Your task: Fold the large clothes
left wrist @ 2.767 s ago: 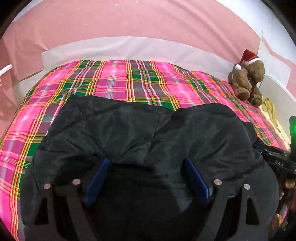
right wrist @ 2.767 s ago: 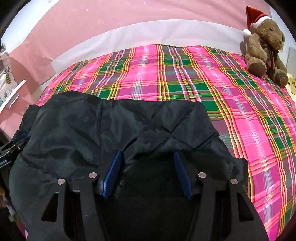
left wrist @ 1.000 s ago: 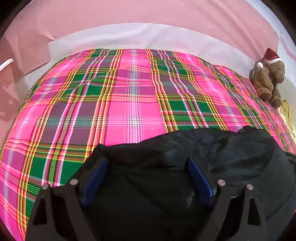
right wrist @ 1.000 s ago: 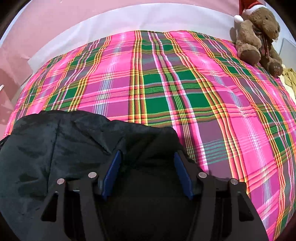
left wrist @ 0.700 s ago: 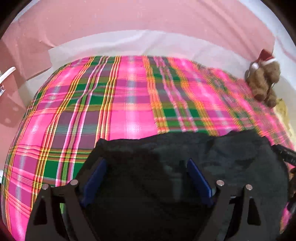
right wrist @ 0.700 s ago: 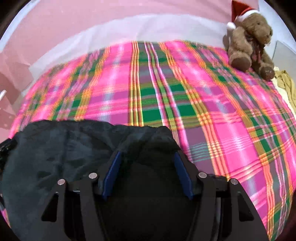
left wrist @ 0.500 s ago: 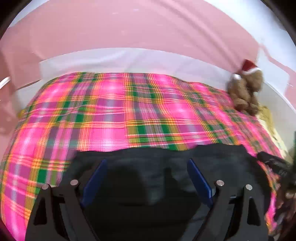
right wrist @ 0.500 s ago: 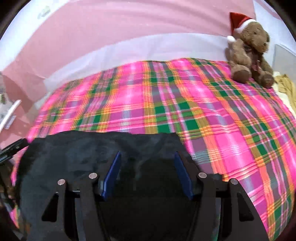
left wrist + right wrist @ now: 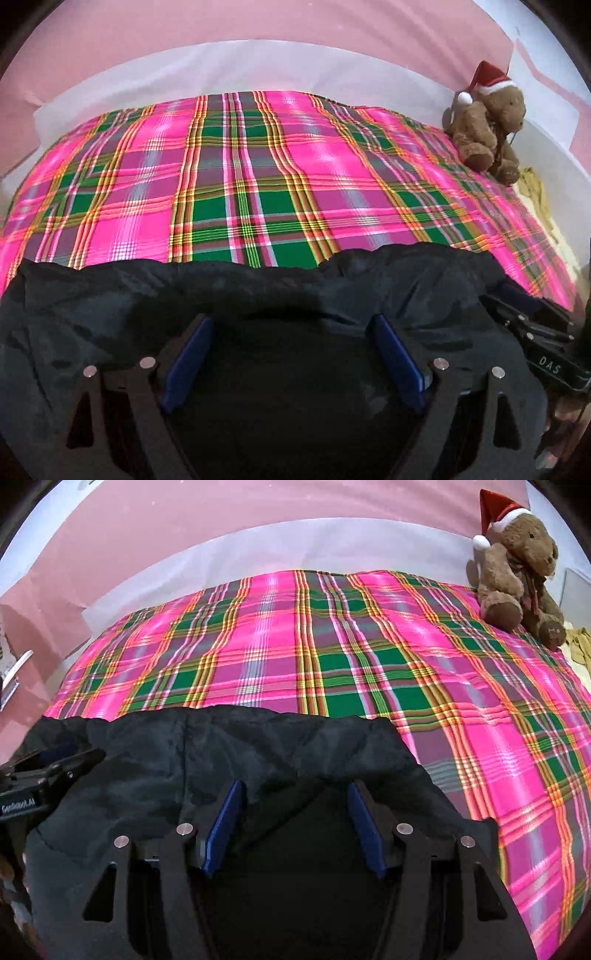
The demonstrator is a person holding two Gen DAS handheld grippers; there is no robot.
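Left wrist view: we tilt both grippers downward; left gripper [image 9: 291, 354] and right gripper [image 9: 295, 823] each stand wide, bunched black jacket [image 9: 110, 295] between their pads; whether gripped, we cannot tell; its long edge runs sideways across the plaid bedspread [image 9: 258, 166].

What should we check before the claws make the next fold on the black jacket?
1. Left claw grips the black jacket: ok.
2. Right claw grips the jacket: ok.
3. Jacket's far edge lies even: not ok, it is wavy and bunched.
4. Teddy bear sits apart from the jacket: ok.
5. Plaid blanket lies smooth ahead: ok.
6. Sleeves tucked in: cannot tell.
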